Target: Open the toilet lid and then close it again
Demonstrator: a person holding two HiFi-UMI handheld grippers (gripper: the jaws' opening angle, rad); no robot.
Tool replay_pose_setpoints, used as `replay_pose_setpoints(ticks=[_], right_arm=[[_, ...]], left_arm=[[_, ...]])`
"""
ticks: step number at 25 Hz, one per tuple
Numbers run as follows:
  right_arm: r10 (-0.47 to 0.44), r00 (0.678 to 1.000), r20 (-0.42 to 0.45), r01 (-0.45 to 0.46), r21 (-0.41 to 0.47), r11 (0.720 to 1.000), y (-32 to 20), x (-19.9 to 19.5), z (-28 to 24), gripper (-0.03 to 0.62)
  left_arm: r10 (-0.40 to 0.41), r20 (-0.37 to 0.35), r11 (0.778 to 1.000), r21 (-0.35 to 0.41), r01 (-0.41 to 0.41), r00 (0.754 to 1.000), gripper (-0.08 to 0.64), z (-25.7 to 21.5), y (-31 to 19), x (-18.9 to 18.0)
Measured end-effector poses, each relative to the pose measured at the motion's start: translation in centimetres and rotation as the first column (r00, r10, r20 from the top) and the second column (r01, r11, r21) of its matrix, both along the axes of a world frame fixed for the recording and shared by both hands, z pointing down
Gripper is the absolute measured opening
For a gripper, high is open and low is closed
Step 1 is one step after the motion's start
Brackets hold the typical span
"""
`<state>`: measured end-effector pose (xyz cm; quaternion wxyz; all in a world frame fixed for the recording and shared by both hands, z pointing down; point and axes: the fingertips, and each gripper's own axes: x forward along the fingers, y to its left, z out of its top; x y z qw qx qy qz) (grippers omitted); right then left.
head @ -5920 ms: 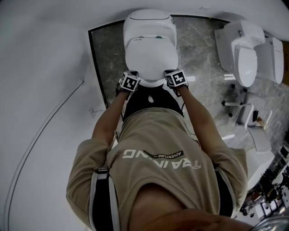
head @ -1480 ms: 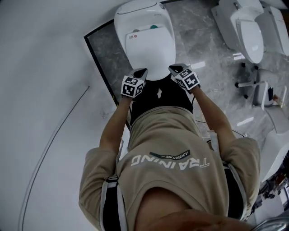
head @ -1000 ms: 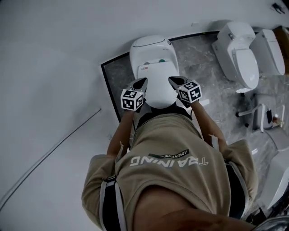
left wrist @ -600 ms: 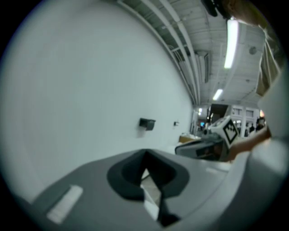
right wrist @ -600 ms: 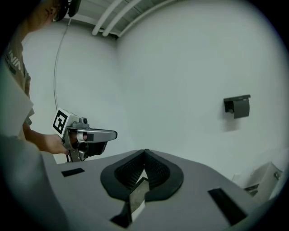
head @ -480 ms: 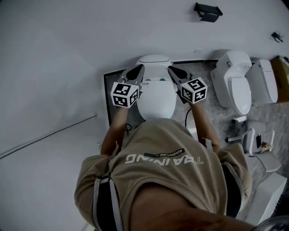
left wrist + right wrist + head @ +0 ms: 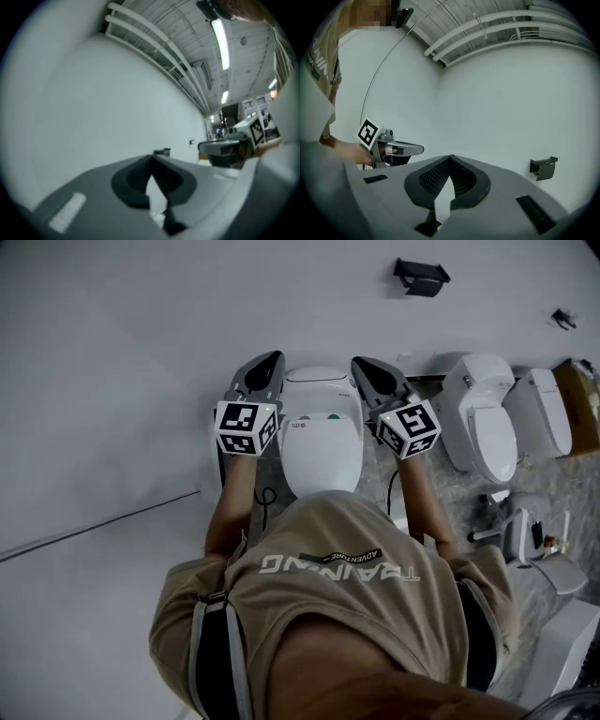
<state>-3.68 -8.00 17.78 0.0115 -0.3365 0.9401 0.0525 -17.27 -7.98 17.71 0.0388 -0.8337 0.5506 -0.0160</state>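
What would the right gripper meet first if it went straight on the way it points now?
Probably the plain white wall; the right gripper, jaws shut, aims at bare wall left of the small black wall bracket. How far is unclear.

left gripper [image 7: 270,360]: fingers [image 7: 129,183] together, empty, pointing level | right gripper [image 7: 360,364]: fingers [image 7: 431,180] together, empty, pointing level

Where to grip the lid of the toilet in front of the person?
Take the lid by its front rim, the end nearest the person, coming from the front and hooking beneath. It lies flat and closed, and its hinge end seems to sit by the wall, so the front should swing up.
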Motion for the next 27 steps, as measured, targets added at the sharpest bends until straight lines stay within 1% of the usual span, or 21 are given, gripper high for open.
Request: replay_pose_setpoints(ticks=[2,3,9,11,15,18,20,23,27], right_arm=[[0.011,0.999,0.030,-0.012,0.014,1.000,0.9,0.1,-0.8,0.014],[0.012,0.999,0.029,-0.013,0.014,1.000,1.3,0.1,-0.7,0.015],[0.002,1.000,-0.031,-0.002,-0.011,1.000,2.2,0.0,0.2,0.014],[0.017,0.999,-0.036,-0.017,-0.020,1.000,2.1,0.6,0.8,0.015],[0.062,0.998,-0.032,-0.065,-0.072,0.995,0.9,2.4,2.4,0.014],[0.065,0.996,-0.058,-0.069,-0.071,0.995,0.9,2.7,2.8,0.014],[0.058,0.997,-0.055,-0.063,-0.082,0.995,0.9,2.5,3.3,0.014],[0.047,0.999,-0.014,-0.048,-0.123,0.991,0.5,2.3,3.9,0.015],[0.028,1.000,-0.011,-0.029,-0.140,0.990,-0.4,1.7,4.6,0.014]], left_arm=[[0.003,0.008,1.000,-0.003,-0.003,1.000,0.005,0.0,0.5,0.1],[0.003,0.012,1.000,-0.004,-0.003,1.000,0.005,0.1,0.7,0.1],[0.006,-0.021,1.000,-0.016,-0.007,1.000,0.005,0.2,0.7,0.4],[0.020,-0.020,1.000,-0.021,-0.021,1.000,0.005,0.7,0.8,0.8],[0.030,-0.010,0.999,-0.039,-0.030,1.000,0.005,1.7,1.0,1.1],[0.026,-0.016,0.999,-0.043,-0.027,1.000,0.005,1.7,0.7,1.0],[0.033,-0.017,0.998,-0.045,-0.034,0.999,0.005,1.8,0.5,1.2],[0.051,0.005,0.998,-0.041,-0.051,0.999,0.005,2.4,0.0,1.6],[0.034,0.041,0.998,-0.048,-0.032,0.999,0.005,3.4,-0.9,0.3]])
